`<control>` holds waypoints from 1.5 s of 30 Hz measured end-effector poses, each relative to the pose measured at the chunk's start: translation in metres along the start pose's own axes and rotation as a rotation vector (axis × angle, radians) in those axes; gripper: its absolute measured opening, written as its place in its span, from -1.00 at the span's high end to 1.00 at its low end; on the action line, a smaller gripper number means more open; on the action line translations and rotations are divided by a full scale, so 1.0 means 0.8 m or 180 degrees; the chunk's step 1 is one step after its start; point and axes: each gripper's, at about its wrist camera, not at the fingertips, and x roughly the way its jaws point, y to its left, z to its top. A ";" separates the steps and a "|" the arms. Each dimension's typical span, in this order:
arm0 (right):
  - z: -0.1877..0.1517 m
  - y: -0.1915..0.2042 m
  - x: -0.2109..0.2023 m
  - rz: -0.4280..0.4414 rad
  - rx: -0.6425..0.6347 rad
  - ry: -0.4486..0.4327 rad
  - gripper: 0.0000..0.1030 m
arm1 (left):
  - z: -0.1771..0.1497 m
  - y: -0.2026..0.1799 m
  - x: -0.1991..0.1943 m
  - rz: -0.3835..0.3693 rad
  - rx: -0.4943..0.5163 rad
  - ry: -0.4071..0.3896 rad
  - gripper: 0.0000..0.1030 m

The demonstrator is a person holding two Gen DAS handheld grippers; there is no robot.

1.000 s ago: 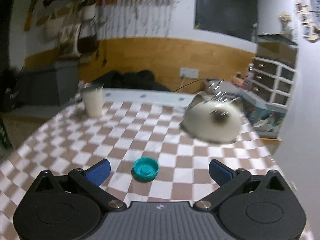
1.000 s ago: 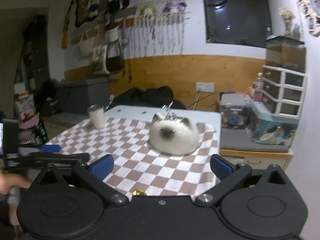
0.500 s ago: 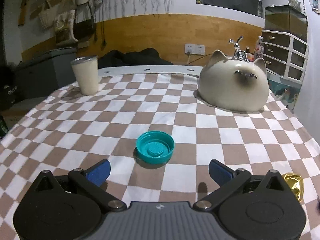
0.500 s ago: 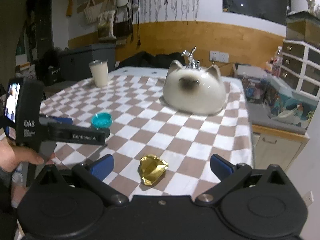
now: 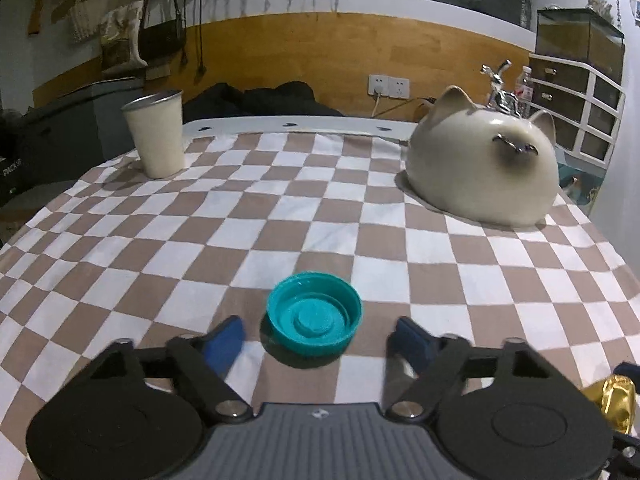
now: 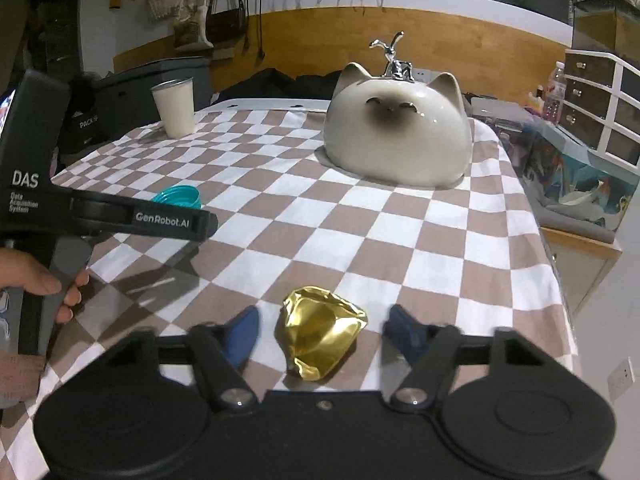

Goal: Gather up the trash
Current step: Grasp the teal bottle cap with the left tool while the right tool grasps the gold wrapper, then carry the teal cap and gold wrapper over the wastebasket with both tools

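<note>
A teal plastic cap (image 5: 314,320) lies open side up on the checkered tablecloth (image 5: 280,208). My left gripper (image 5: 316,345) straddles it; its jaws are closing, and a gap still shows between each blue pad and the cap. In the right wrist view a crumpled gold foil wrapper (image 6: 320,336) lies between the fingers of my right gripper (image 6: 322,337). Those jaws are closing too, with the pads clear of the foil. The wrapper (image 5: 612,400) also shows at the left view's lower right, and the cap (image 6: 178,196) sits behind the left tool.
A cream cat-shaped ceramic dome (image 5: 480,176) stands at the far right of the table, and a cream cup (image 5: 156,136) at the far left. A hand (image 6: 44,280) grips the left tool's handle. The table's right edge (image 6: 560,280) runs close to the wrapper.
Both grippers have sunk toward the table and moved forward. Their jaws have narrowed from wide open, the left around the teal cap and the right around the gold wrapper.
</note>
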 end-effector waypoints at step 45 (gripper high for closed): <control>-0.109 -0.034 -0.262 0.0164 0.0132 -0.0480 0.16 | -0.157 -0.063 -0.317 -0.0081 0.0070 -0.0517 0.06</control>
